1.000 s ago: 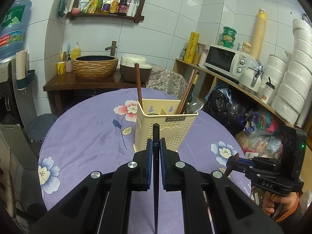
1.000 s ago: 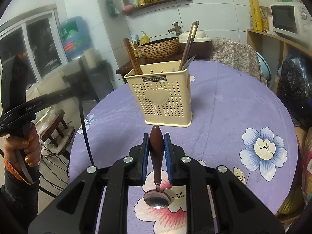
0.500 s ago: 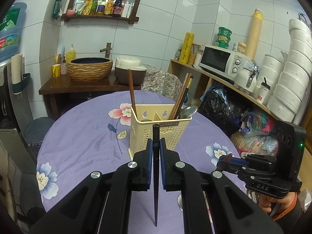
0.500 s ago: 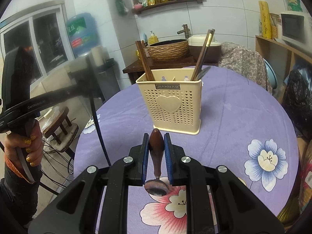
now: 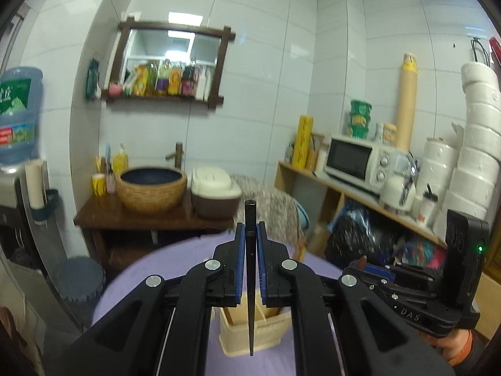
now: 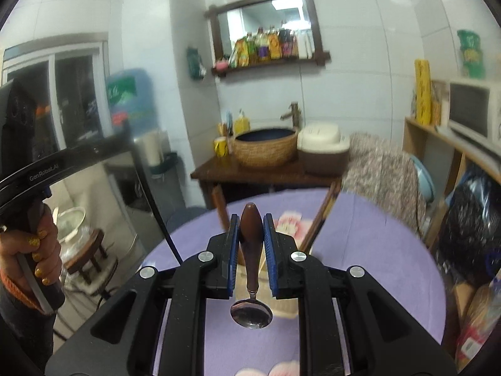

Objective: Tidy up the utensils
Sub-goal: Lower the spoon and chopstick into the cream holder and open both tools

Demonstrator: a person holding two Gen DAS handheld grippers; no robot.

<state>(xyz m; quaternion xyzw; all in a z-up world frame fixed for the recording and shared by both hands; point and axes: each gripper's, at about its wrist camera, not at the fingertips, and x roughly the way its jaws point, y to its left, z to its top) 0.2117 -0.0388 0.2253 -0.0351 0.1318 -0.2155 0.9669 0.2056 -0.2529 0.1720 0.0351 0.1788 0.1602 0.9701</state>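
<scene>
My left gripper (image 5: 250, 228) is shut on a black chopstick (image 5: 250, 282) that hangs point down. Its tip sits over the cream utensil holder (image 5: 247, 335), which is mostly hidden behind the fingers. My right gripper (image 6: 250, 219) is shut on the brown handle of a spoon (image 6: 250, 241); the steel bowl (image 6: 251, 313) points back toward the camera. Under it, brown chopsticks (image 6: 319, 219) stick up from the holder (image 6: 240, 260), of which only slivers show. The right gripper (image 5: 375, 274) also appears at the right of the left wrist view.
The purple flowered tablecloth (image 6: 375, 238) covers a round table. Behind it stand a wooden stand (image 5: 131, 216) with a basket basin (image 5: 150, 188) and a rice cooker (image 5: 213, 194). A shelf with a microwave (image 5: 353, 163) runs along the right. A hand (image 6: 40, 250) holds the left gripper.
Both grippers have risen and moved forward over the holder. The holder has dropped from the middle of each view to under the fingers. Each grip holds as before.
</scene>
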